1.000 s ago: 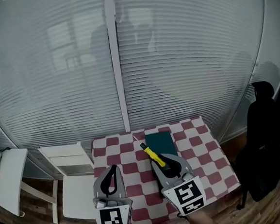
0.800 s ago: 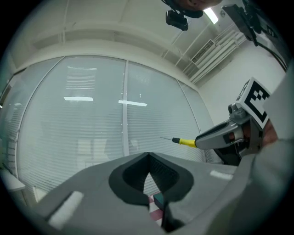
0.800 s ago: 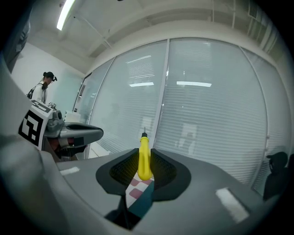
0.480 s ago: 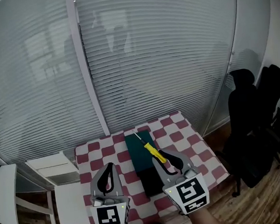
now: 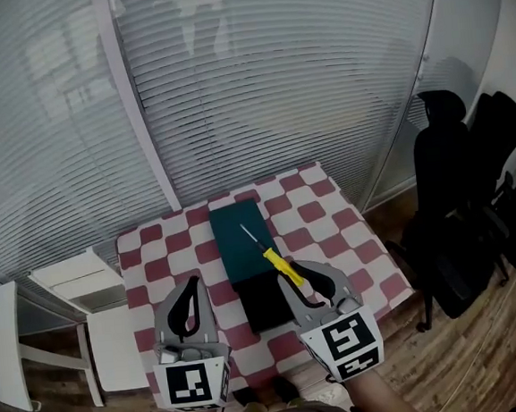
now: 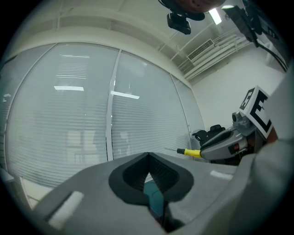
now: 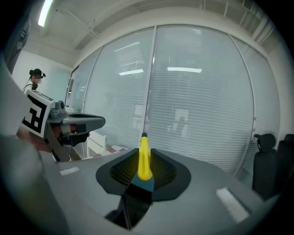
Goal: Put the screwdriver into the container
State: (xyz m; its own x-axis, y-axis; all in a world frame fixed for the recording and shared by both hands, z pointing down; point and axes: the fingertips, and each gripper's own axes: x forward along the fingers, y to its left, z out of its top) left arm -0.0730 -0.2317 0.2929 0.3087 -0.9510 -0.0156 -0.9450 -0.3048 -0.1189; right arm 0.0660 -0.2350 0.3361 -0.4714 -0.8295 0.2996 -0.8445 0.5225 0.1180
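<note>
A yellow-handled screwdriver [image 5: 279, 265] with a thin metal shaft points away from me, and my right gripper [image 5: 293, 276] is shut on its handle. It hangs above the dark teal container [image 5: 235, 229], near where the container's black part [image 5: 266, 302] begins. In the right gripper view the handle [image 7: 144, 160] stands between the closed pads. My left gripper [image 5: 193, 285] hovers to the left of the container, jaws together with nothing in them. The left gripper view shows the screwdriver [image 6: 190, 152] sticking out of the right gripper [image 6: 225, 144].
The container lies on a small table with a red-and-white checked cloth [image 5: 332, 225]. A white chair [image 5: 80, 279] stands to the table's left and black office chairs [image 5: 454, 192] to its right. A glass wall with blinds [image 5: 256, 84] runs behind it.
Both grippers have shifted across the table while my head turned. The screwdriver stays gripped. The container's black part has come into view beside the right gripper.
</note>
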